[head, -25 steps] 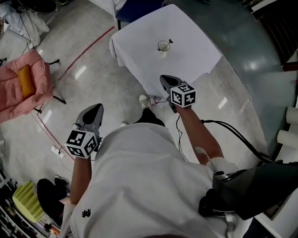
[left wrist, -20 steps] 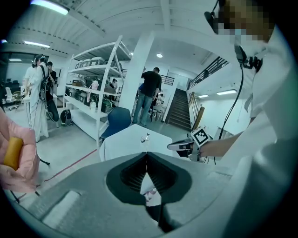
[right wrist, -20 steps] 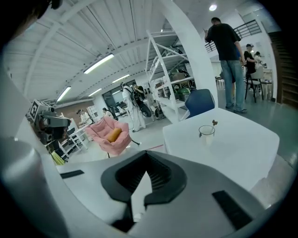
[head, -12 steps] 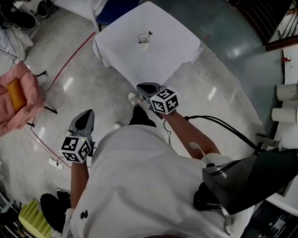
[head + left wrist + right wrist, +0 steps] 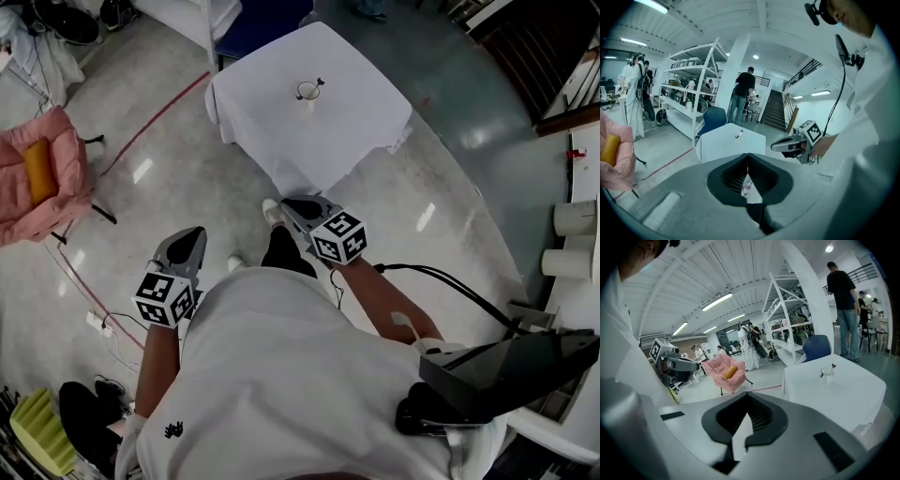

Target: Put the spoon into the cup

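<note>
Spoon (image 5: 318, 83) leaning inside clear glass cup (image 5: 305, 92), dark handle tip.

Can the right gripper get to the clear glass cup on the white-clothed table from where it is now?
Probably not yet: the right gripper hangs short of the white-clothed table, and the clear glass cup stands near the tabletop's middle. Nothing blocks the way.

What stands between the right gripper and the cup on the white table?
Nothing visible does. Between the right gripper and the cup lie only floor and white tablecloth. The spoon seems to stand in it already.
</note>
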{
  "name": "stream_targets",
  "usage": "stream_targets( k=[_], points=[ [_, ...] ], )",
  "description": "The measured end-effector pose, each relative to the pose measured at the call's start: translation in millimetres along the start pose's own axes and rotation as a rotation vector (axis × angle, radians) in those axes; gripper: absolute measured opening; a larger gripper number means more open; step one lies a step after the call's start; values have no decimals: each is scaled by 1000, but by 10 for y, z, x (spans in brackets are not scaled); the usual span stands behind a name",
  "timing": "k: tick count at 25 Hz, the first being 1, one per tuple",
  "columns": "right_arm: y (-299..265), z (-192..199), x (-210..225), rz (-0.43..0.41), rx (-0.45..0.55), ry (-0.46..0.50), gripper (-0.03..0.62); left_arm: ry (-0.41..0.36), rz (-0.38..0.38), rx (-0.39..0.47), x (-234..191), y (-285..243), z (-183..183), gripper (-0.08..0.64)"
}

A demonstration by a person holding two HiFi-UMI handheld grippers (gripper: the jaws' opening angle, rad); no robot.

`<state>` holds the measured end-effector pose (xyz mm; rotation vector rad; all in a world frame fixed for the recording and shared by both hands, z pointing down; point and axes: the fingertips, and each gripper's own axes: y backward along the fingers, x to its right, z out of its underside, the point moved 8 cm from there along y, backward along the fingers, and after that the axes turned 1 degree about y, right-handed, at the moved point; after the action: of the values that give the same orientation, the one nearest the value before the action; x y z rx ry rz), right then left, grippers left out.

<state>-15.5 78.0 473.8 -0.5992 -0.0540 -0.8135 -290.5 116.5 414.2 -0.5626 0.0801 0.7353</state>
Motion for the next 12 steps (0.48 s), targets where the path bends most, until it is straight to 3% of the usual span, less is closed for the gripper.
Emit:
stream_targets(
  k=[12],
  points=[
    [-87, -70, -302, -26, 4, 48, 8, 4, 9, 2, -88, 132, 141, 12]
  ],
)
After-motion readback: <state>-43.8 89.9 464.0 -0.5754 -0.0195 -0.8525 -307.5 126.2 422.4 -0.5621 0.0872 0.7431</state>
